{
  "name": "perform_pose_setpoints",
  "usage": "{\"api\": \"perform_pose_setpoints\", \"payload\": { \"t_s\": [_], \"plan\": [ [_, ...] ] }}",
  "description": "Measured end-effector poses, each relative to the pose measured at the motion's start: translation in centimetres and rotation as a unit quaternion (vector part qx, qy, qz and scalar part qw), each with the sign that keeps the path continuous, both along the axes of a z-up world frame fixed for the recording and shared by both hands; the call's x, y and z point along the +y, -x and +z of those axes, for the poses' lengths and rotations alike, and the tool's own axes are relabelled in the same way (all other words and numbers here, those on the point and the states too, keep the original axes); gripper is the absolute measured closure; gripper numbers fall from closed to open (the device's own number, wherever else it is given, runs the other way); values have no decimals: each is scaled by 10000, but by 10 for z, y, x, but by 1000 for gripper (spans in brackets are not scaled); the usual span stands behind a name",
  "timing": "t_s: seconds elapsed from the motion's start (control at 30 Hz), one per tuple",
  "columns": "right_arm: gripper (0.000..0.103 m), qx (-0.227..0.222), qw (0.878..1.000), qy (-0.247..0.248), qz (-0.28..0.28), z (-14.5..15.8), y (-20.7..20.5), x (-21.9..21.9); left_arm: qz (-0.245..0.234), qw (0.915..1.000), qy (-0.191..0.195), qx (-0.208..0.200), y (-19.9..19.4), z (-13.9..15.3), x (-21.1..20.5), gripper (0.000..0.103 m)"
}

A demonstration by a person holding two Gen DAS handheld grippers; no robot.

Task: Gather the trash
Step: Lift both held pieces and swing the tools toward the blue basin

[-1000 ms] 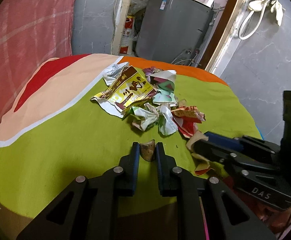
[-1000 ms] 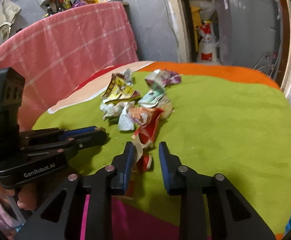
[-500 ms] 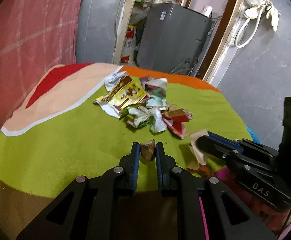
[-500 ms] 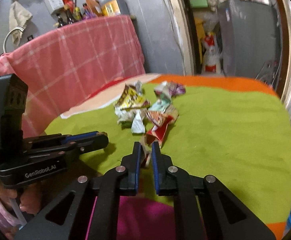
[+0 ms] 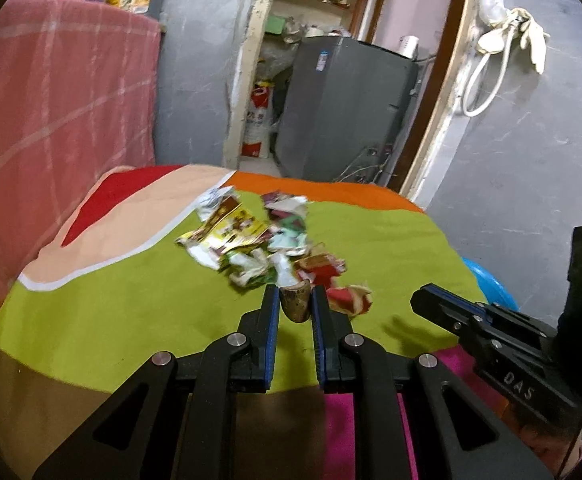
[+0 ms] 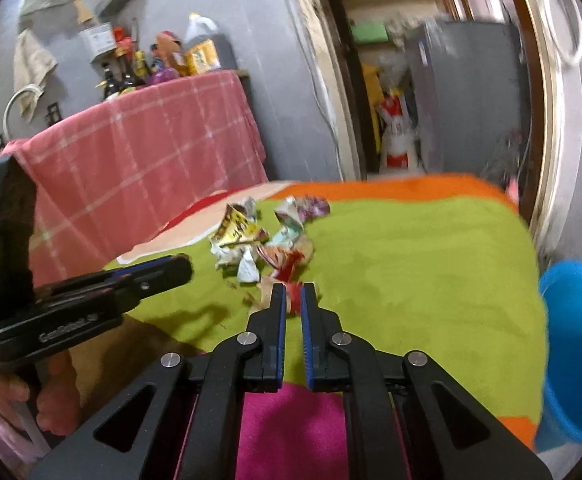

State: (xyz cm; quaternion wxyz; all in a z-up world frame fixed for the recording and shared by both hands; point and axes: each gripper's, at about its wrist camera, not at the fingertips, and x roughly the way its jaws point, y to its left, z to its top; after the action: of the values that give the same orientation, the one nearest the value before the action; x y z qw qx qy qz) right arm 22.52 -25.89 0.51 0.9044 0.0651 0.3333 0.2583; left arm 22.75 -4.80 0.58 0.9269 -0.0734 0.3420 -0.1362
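Brown scrap [image 5: 295, 307] sits clamped between our left gripper [image 5: 295, 304] fingers, held above near edge of green cloth [image 5: 131, 304]. Our right gripper [image 6: 291, 300] pinches red-and-cream wrapper [image 6: 293, 294]; jaws just closed on it. Remaining wrapper pile [image 5: 259, 244] lies farther out, mid-cloth. Blue bin [image 6: 575, 344] stands right of table. Pink checked cloth [image 6: 143, 168] hangs far left.

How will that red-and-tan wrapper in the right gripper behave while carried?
Probably floppy: the red-and-tan wrapper is thin and crumpled, trailing past the right gripper. Likely very light. It may slip, since only an edge looks pinched.
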Motion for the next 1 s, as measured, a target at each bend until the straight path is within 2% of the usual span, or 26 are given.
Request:
{"api": "perform_pose_setpoints", "payload": {
  "t_s": [0.07, 0.1, 0.17, 0.27, 0.37, 0.67, 0.7, 0.73, 0.8, 1.0],
  "plan": [
    [82, 194, 9998, -45, 12, -6, -5, 1, 85, 9999, -26, 76, 0, -4, 7, 90],
    [71, 259, 9996, -61, 11, -9, -6, 3, 128, 9998, -32, 114, 0, -7, 11, 90],
    [69, 334, 9994, -55, 62, -12, -8, 7, 212, 9996, -2, 192, -2, -11, 19, 90],
    [59, 507, 9985, 109, 162, -16, -15, 19, 309, 9992, 52, 267, -6, -16, 28, 90],
    [55, 593, 9975, 291, 266, -19, -22, 29, 386, 9988, 83, 295, -7, -19, 35, 90],
    [54, 901, 9918, 867, 262, -29, -47, 54, 416, 9981, 203, 418, -11, -27, 41, 90],
    [56, 896, 9915, 907, 252, -30, -47, 54, 411, 9980, 211, 425, -11, -27, 41, 90],
    [66, 883, 9915, 925, 252, -30, -47, 55, 410, 9980, 214, 427, -11, -26, 41, 90],
    [74, 869, 9915, 943, 237, -31, -45, 54, 411, 9980, 220, 424, -12, -26, 42, 90],
    [81, 785, 9936, 778, 238, -28, -38, 46, 381, 9983, 204, 380, -10, -23, 39, 90]
  ]
}}
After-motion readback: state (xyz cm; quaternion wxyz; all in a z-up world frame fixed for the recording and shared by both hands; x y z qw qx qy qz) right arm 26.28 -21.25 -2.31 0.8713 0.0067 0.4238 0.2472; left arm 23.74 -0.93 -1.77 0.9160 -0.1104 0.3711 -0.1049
